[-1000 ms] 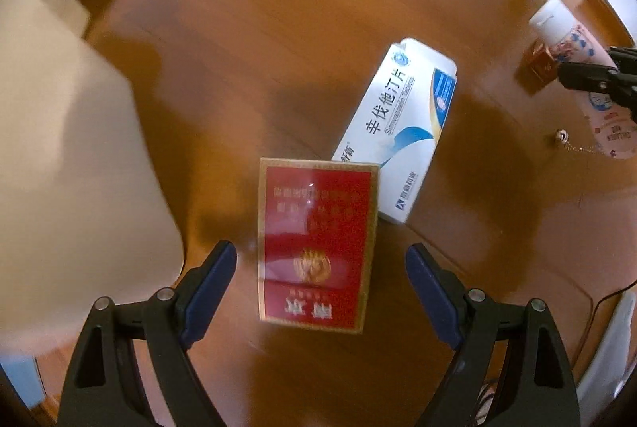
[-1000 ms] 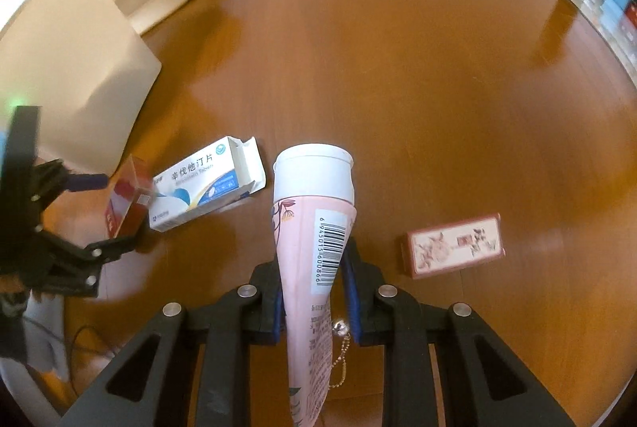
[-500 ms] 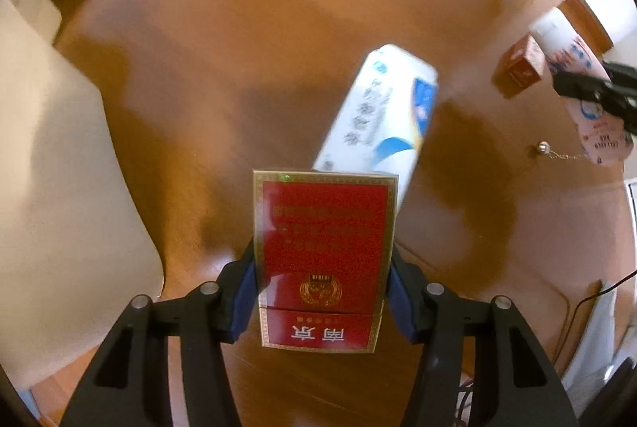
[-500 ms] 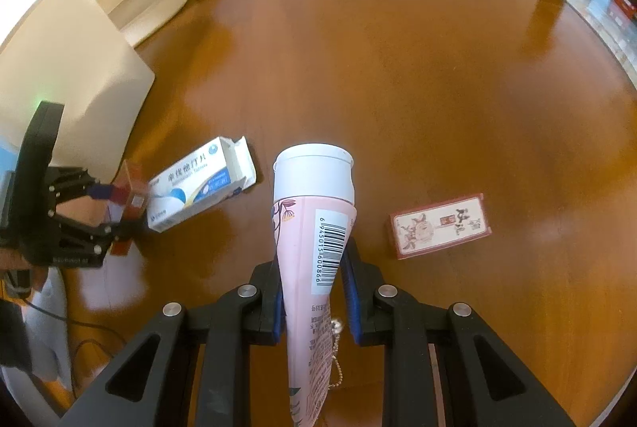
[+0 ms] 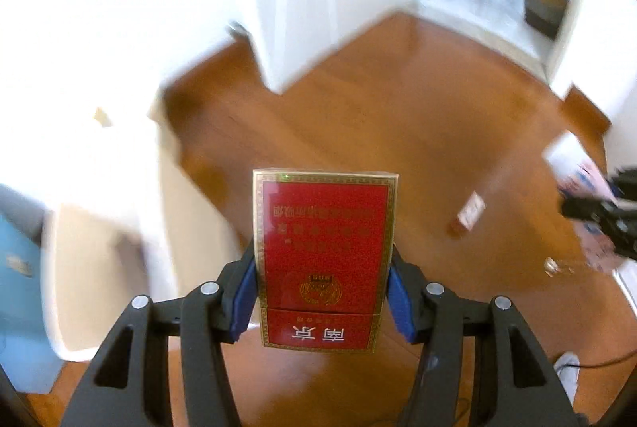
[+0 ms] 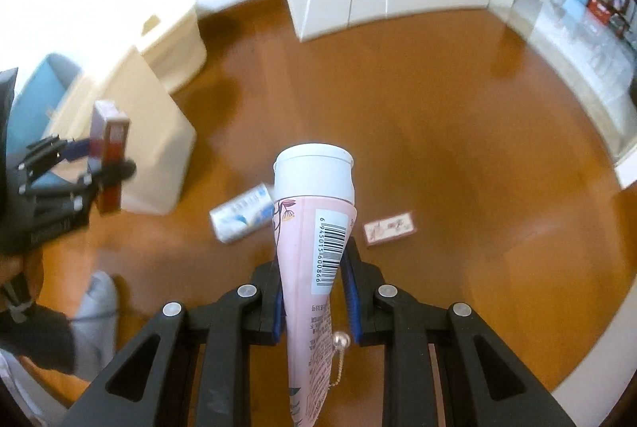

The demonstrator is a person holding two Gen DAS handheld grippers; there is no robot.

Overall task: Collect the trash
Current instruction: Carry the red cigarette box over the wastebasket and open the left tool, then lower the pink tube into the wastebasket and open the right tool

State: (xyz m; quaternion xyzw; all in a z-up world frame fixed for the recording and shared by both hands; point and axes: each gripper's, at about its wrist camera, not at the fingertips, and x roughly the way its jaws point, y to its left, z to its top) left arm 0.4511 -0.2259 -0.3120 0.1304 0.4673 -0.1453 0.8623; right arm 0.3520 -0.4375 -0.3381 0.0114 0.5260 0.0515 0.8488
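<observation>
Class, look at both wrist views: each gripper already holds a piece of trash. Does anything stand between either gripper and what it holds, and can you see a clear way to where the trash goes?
Nothing stands between. The left gripper clamps the red cigarette pack directly; the right gripper clamps the pink tube directly. No bin can be identified in either view, so the way there cannot be judged.

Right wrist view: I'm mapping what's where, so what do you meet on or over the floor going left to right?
Left gripper holding red pack → paper bag → blue-white box → pink tube → small patterned box.
</observation>
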